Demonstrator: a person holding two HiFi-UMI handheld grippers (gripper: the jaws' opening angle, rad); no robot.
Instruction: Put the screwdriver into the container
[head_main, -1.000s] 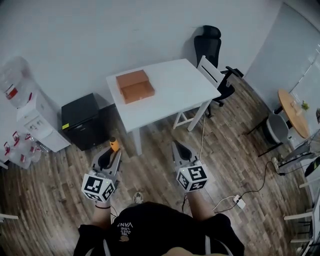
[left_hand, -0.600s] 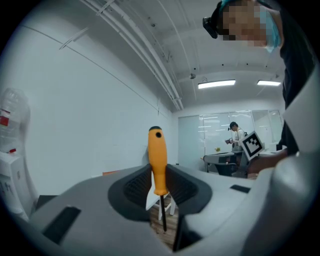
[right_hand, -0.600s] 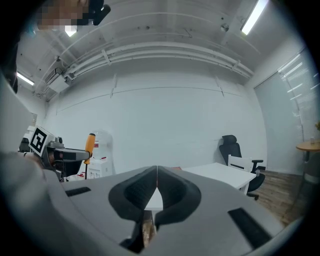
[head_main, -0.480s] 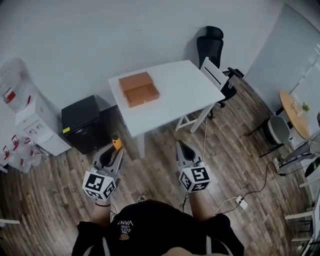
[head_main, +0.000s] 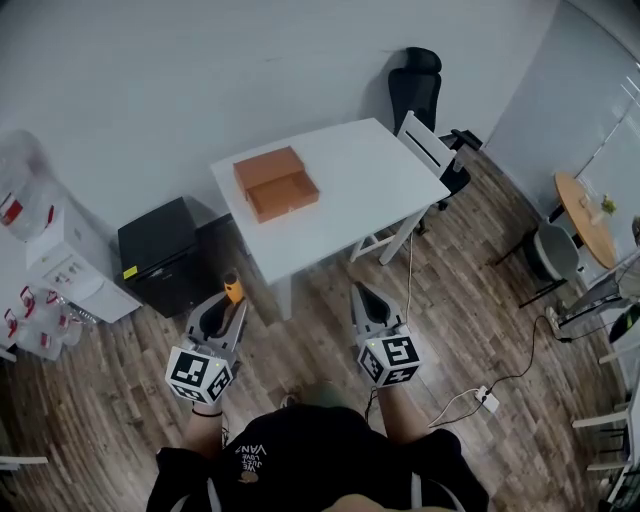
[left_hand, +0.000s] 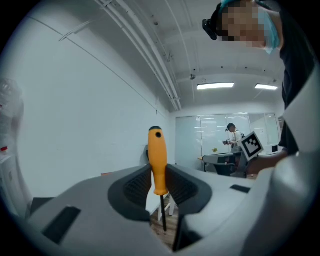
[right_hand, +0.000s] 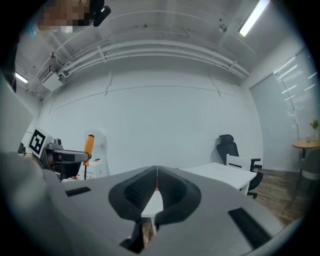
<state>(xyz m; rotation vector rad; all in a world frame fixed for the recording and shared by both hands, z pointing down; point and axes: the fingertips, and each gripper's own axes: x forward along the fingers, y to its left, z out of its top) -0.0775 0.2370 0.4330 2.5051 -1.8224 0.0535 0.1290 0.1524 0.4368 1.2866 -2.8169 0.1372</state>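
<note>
Orange-handled screwdriver (left_hand: 158, 160) stands upright, handle up and shaft down, clamped between the fingers of the left gripper (head_main: 231, 303). Right gripper (right_hand: 156, 181) has its fingers pressed together with nothing between them. Both grippers are held out over the wood floor (head_main: 470, 300). Orange-brown container (head_main: 275, 183) sits on the white worktop (head_main: 370, 185), well apart from both grippers.

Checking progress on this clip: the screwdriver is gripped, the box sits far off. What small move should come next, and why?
Probably carry the left gripper forward toward the table, jaws clamped on the upright screwdriver. The orange container sits on the tabletop well ahead of it, so a drop is not yet possible.
</note>
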